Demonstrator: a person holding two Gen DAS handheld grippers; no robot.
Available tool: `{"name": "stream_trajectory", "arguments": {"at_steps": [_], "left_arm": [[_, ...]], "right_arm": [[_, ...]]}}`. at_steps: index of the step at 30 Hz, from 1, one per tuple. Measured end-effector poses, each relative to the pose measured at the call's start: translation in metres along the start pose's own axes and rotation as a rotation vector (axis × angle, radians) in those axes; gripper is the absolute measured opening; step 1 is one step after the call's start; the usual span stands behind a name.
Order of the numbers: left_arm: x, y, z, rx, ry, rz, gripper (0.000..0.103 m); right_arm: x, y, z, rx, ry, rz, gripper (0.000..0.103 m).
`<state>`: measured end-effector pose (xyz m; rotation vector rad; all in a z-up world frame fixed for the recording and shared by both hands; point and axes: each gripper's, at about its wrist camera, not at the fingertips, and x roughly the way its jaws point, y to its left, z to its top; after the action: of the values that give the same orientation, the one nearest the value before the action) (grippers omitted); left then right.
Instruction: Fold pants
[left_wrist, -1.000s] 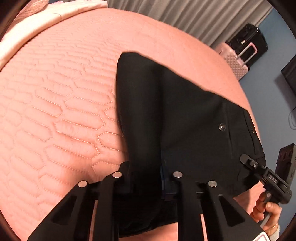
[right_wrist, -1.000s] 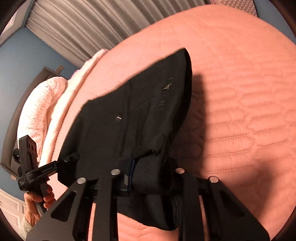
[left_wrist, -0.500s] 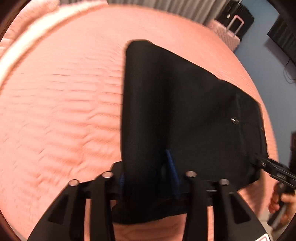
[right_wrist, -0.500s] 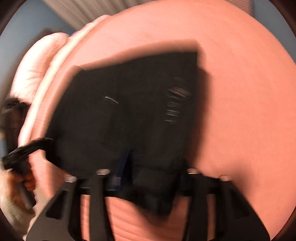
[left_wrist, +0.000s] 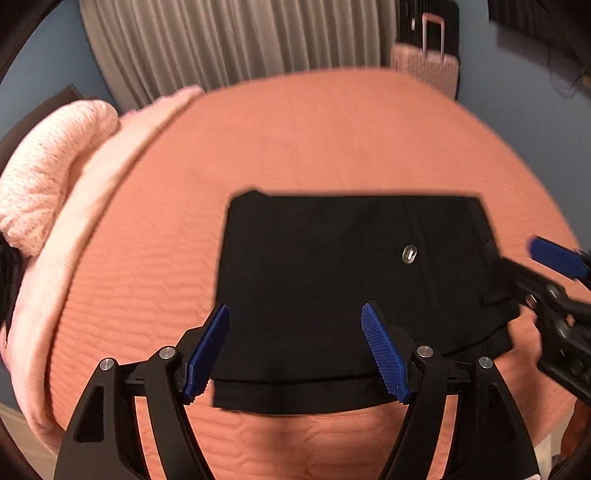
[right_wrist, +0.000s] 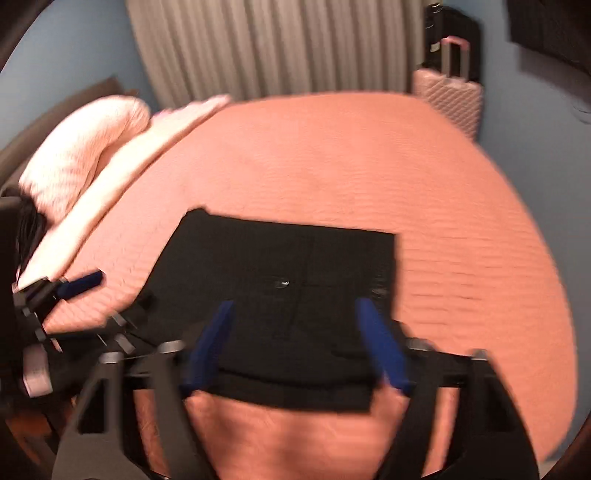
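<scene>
- Far left of both grippers: pillows (left_wrist: 48, 177) and a pale folded blanket (left_wrist: 92, 206) along the bed's head end. Not part of the job.
- Left gripper (left_wrist: 295, 350): jaws apart and opening, blue pads (left_wrist: 207, 350) clear of the cloth, nothing pinched. It hangs over the near left part of the pants.
- Pants (left_wrist: 332, 288): black, lying flat on the orange quilted bedspread (left_wrist: 295, 140) as a compact rectangle, just ahead of and under both grippers. Two layers show at the near edge, lower layer sticking out a little. Metal button (left_wrist: 409, 254) faces up, right of centre.
- Right gripper (right_wrist: 299, 347): jaws apart but closing, pads not on fabric as far as the blurred right wrist view shows; nothing held. Sits over the near right part of the pants; also seen at the right edge of the left wrist view.
- Far right, beyond the bed: pink suitcase (left_wrist: 424, 62) by the curtain (left_wrist: 236, 37).
- Status, my read: folding looks done or nearly so, bundle laid down and released. Left, if anything: squaring the offset near edge, maybe one more fold.
</scene>
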<state>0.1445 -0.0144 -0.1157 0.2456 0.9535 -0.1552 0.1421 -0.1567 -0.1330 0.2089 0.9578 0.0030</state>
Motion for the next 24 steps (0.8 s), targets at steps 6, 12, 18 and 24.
{"name": "stream_trajectory", "arguments": {"at_steps": [6, 12, 18, 24], "left_arm": [[0.061, 0.026, -0.026, -0.117, 0.168, -0.014, 0.072], [0.061, 0.028, -0.030, -0.077, 0.165, 0.018, 0.074], [0.025, 0.028, -0.032, -0.063, 0.137, 0.018, 0.073], [-0.032, 0.022, -0.024, -0.089, 0.064, 0.004, 0.073]], "right_arm": [[0.016, -0.056, -0.015, 0.148, 0.060, -0.074, 0.002], [0.040, -0.040, -0.043, 0.012, 0.113, -0.042, 0.000], [-0.024, -0.039, -0.042, 0.101, 0.011, -0.152, 0.004], [-0.080, -0.020, -0.041, 0.103, -0.087, -0.159, 0.005]]}}
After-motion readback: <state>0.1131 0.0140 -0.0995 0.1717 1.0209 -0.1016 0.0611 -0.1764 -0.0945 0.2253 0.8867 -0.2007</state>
